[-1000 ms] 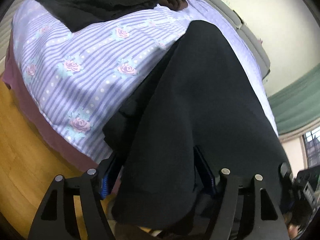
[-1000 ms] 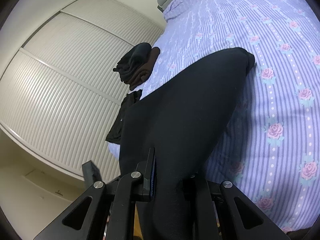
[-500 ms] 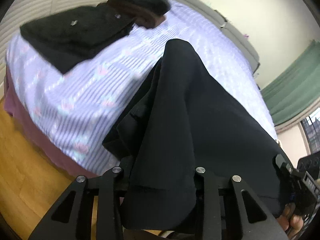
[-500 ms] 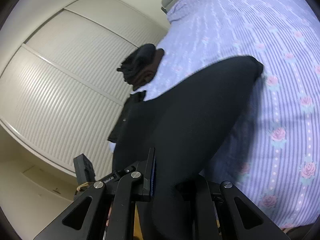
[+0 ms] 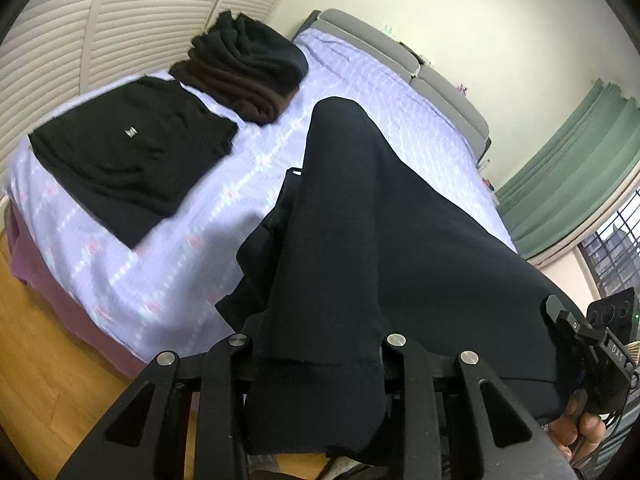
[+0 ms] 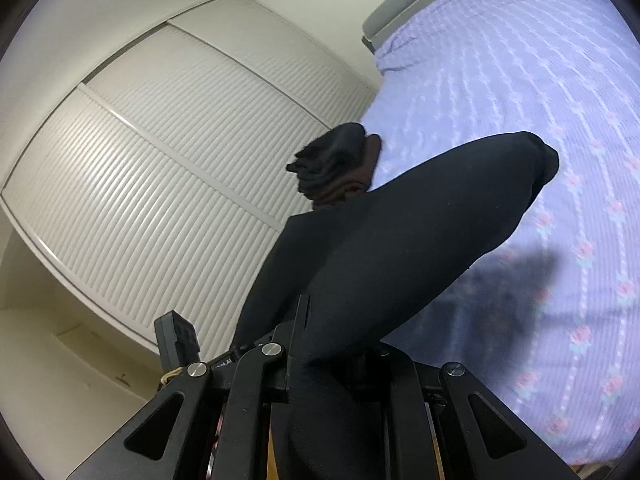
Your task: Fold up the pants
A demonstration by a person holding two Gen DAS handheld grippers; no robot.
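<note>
The black pants [image 5: 368,216] stretch from both grippers out over the lilac flowered bed [image 5: 168,240], their far end resting on the sheet. My left gripper [image 5: 320,344] is shut on the near edge of the pants; cloth hides its fingertips. My right gripper [image 6: 336,352] is shut on the pants [image 6: 400,240] too, lifted above the bed [image 6: 560,160]. The other gripper shows at the right edge of the left wrist view [image 5: 592,344].
A flat folded black garment [image 5: 128,152] lies near the bed's left corner. A pile of black and brown clothes [image 5: 248,72] sits behind it, also in the right wrist view [image 6: 340,164]. White louvred wardrobe doors [image 6: 180,168] stand left. Wooden floor [image 5: 48,360] lies below the bed edge.
Both grippers have risen and tilted up with the pants held; more of the wardrobe, headboard and far bed is now visible. The pants hang more taut.
</note>
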